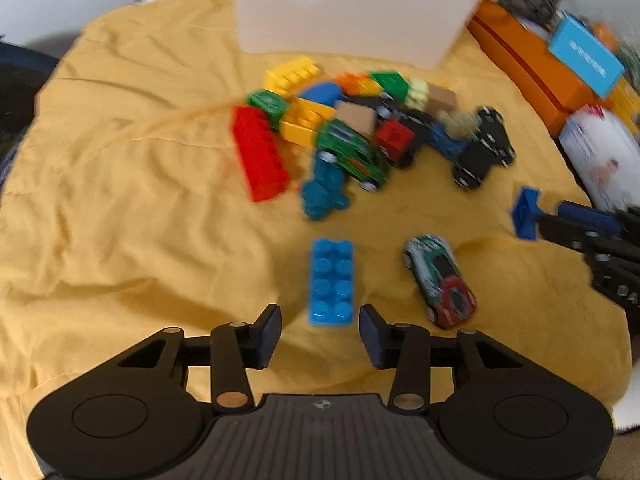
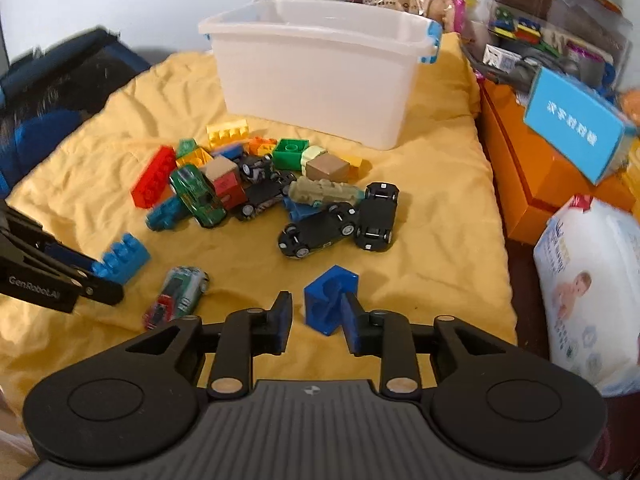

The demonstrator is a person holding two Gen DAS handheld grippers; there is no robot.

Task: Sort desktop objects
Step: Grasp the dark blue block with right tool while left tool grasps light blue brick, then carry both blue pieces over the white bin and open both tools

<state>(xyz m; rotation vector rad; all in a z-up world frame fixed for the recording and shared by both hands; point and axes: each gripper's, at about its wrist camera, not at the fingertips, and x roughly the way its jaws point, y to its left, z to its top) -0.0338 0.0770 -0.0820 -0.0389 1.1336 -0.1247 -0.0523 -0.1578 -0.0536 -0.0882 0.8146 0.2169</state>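
Both grippers, left (image 1: 320, 336) and right (image 2: 316, 322), stand released: one light-blue brick (image 1: 332, 282) and one dark-blue cube (image 2: 330, 304) lie on the yellow cloth (image 1: 120, 200). Only the right view shows two black cars (image 2: 376, 216).

A yellow cloth (image 2: 440, 216) carries a heap of bricks in red (image 2: 154, 178), green (image 2: 290, 154), yellow (image 2: 227, 132) and orange (image 2: 262, 145), beside a translucent white bin (image 2: 320, 80) with blue clips. A light-blue studded brick (image 1: 332, 282) lies apart, as does a dark-blue cube (image 2: 326, 302). One toy car (image 1: 440, 280) is white, green and red; another (image 2: 196, 194) is green with pale streaks; two cars (image 2: 378, 216) show black undersides. An orange box (image 2: 532, 184) bears a sky-blue carton (image 2: 572, 130) with white lettering.
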